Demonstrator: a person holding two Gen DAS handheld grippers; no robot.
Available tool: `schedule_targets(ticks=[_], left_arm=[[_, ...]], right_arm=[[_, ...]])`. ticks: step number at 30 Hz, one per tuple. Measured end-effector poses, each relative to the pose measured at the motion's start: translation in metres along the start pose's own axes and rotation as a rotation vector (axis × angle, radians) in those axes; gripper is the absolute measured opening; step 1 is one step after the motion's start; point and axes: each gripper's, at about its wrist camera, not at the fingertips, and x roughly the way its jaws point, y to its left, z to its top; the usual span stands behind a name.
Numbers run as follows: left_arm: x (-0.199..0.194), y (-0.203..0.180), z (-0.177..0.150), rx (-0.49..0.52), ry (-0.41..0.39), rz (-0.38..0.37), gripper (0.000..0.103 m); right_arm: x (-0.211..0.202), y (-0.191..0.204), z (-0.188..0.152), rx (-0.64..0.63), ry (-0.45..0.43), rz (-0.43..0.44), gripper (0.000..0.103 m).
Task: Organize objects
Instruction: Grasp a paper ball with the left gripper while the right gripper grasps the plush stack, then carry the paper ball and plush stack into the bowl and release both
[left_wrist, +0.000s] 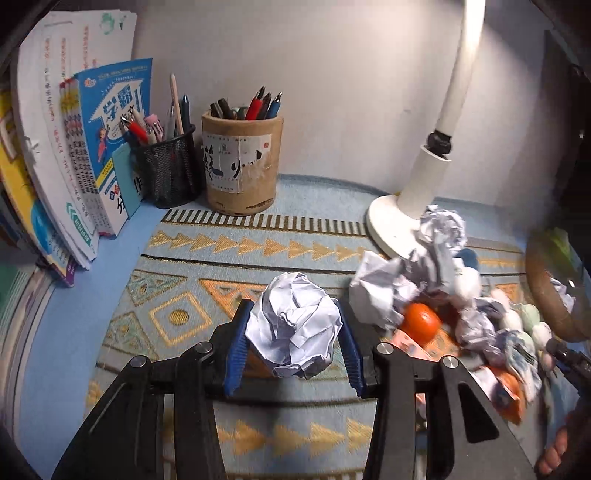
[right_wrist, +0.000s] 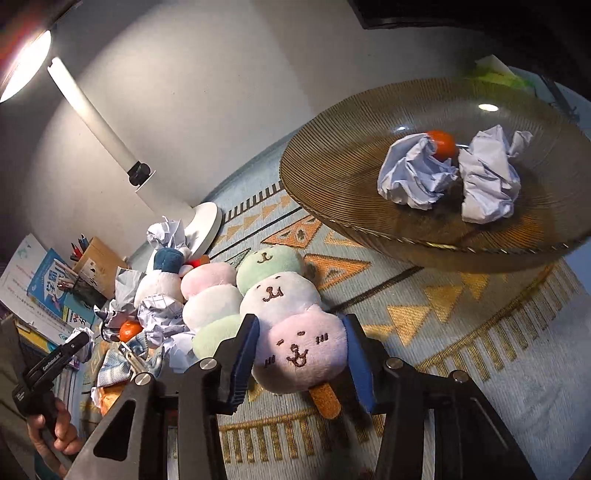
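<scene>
I see a patterned mat over the blue desk. Far left stand books and pen pots; the lamp base sits far right.

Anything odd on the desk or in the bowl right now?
Yes. The brown bowl holds two crumpled paper balls together with an orange, so trash is mixed with fruit. The label on the cardboard pen holder is torn and peeling.

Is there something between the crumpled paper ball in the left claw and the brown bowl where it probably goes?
Yes. The left claw grips the crumpled white paper ball. Toward the brown ribbed glass bowl on its right lies a heap of paper wads, an orange fruit and plush toys; it would probably need lifting over.
</scene>
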Motion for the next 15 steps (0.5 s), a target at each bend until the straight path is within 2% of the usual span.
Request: schedule_targets(ticks=[4,6,11,15], left_arm=[[-0.060,-0.024,-0.040,0.034,-0.068,-0.084,0.041],[-0.079,-0.040,-0.066,0.038,-0.073,-0.145,0.041],[-0.080,-0.091,-0.118,0.067,0.000,-0.280,0.041],[-0.067,-0.125,-0.135,0.129,0.039,-0.271,0.041]], right_arm=[[-0.047,-0.011,-0.018,0.036,-0.026,0.063,0.045],[-0.064,-0.012,-0.036,0.023,-0.021,0.074,0.045],[-0.075,-0.006,-0.073,-0.061,0.027,0.035,0.045],[-0.083,-0.004,-0.088,-0.114,0.030,0.005,0.046]])
